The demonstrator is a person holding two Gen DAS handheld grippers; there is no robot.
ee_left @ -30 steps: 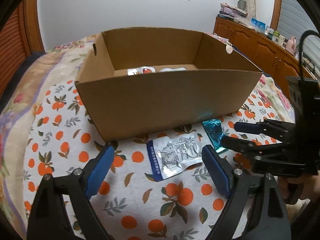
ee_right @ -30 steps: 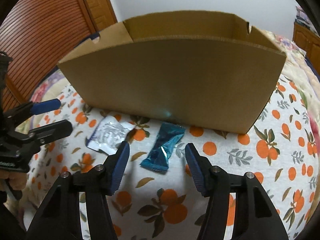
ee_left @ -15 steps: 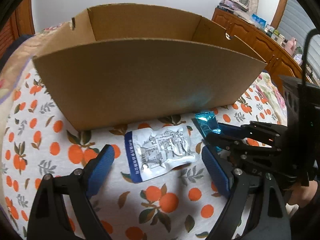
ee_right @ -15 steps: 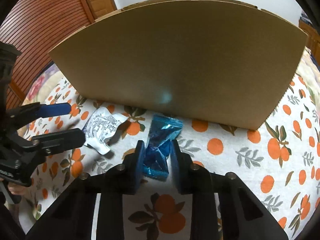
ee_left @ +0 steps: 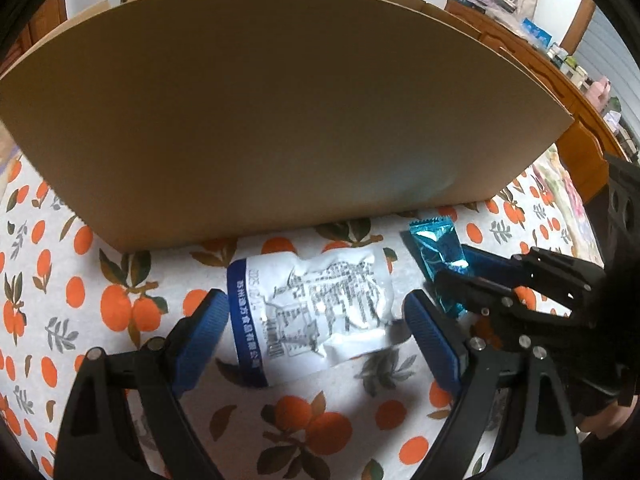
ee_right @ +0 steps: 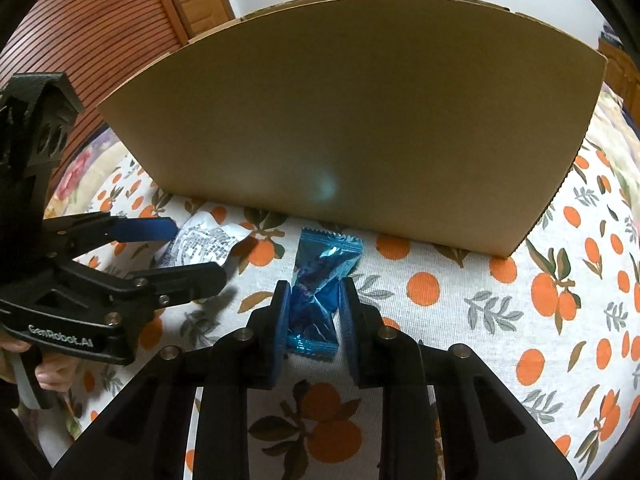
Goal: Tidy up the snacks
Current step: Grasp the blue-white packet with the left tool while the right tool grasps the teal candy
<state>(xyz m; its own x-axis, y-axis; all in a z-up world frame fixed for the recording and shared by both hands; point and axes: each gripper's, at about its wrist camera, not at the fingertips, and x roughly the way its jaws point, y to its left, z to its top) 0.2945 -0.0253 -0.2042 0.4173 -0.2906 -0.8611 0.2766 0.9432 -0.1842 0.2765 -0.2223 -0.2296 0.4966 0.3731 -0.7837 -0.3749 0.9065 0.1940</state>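
- Lettering: the body of your left gripper (ee_right: pixel 196 250), seen from the right wrist camera, reads "GenRobot.AI" in white. The white snack packet (ee_left: pixel 316 312) carries a blue band with white characters and a grey line drawing of buildings; the characters are too small to read.
- Right gripper (ee_right: pixel 314 312): your jaws are pressed in on the blue snack packet (ee_right: pixel 320 280), pinching its crumpled lower half; the packet's serrated top end points toward 12 o'clock, at the cardboard box (ee_right: pixel 360 120).
- Left gripper (ee_left: pixel 316 320): your jaws are spread wide, one blue pad at 9 o'clock of the white snack packet and the other at 3 o'clock, with the packet lying flat between them. Whether the left pad touches the packet's blue edge cannot be told.
- The blue snack packet (ee_left: pixel 438 256) lies at 2 o'clock of the white one, just beside it.
- Surface: a bedspread (ee_right: pixel 480 320) printed with oranges and leaves; the box stands on it at 12 o'clock of both packets.
- Room: a slatted wooden door (ee_right: pixel 80 40), a white wall, and a wooden cabinet (ee_left: pixel 560 92) with clutter on top.
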